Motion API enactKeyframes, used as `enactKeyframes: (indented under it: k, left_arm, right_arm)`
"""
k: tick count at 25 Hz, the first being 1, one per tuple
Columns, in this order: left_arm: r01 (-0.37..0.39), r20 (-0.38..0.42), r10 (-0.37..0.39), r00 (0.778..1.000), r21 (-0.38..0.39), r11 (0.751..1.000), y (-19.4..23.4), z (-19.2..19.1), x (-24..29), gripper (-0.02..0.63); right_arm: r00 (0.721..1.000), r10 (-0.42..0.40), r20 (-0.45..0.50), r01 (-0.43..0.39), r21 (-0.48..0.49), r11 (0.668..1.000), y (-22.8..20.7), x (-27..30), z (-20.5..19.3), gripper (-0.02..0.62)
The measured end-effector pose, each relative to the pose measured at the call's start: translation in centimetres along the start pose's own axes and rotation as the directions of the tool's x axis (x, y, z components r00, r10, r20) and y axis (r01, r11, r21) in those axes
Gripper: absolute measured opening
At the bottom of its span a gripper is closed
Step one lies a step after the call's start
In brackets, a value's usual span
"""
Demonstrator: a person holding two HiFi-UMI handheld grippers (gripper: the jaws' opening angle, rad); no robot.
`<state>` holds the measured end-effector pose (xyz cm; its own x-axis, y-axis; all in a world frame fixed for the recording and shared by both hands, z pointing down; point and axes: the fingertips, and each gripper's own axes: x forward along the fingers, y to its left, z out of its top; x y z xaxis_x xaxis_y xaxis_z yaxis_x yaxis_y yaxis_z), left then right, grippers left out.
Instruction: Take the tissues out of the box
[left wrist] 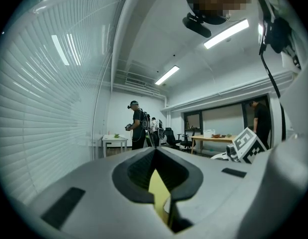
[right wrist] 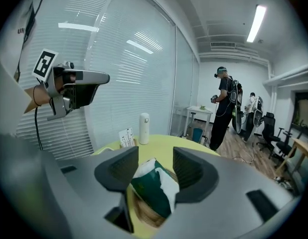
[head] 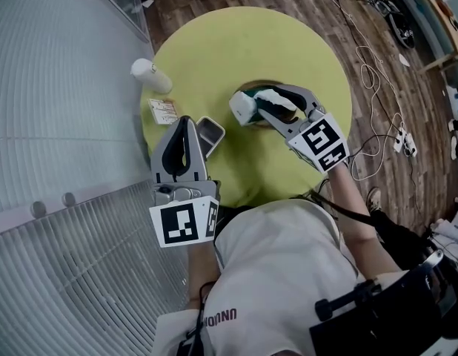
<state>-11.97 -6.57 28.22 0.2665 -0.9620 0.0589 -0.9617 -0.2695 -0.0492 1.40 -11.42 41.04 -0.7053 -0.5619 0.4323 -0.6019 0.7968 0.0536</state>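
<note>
In the head view, the tissue box lay right of centre on the round yellow-green table, with the right gripper reaching over it and the left gripper at the near left edge. The left gripper view showed the left gripper with its jaws together on nothing. In the right gripper view, the right gripper had its jaws apart, and the green tissue box with its white tissue lay between them, unclamped.
</note>
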Motion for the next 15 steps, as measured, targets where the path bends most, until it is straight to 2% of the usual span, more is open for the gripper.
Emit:
enactKeyframes:
  k: [15]
  left_arm:
    - [-0.027,-0.025,0.026,0.999,-0.02,0.999,0.3,-0.8,0.0,0.012]
  right_arm:
    - [0.984,0.11,-0.137,-0.126,-0.116,0.985,0.0,1.6,-2.6,0.277]
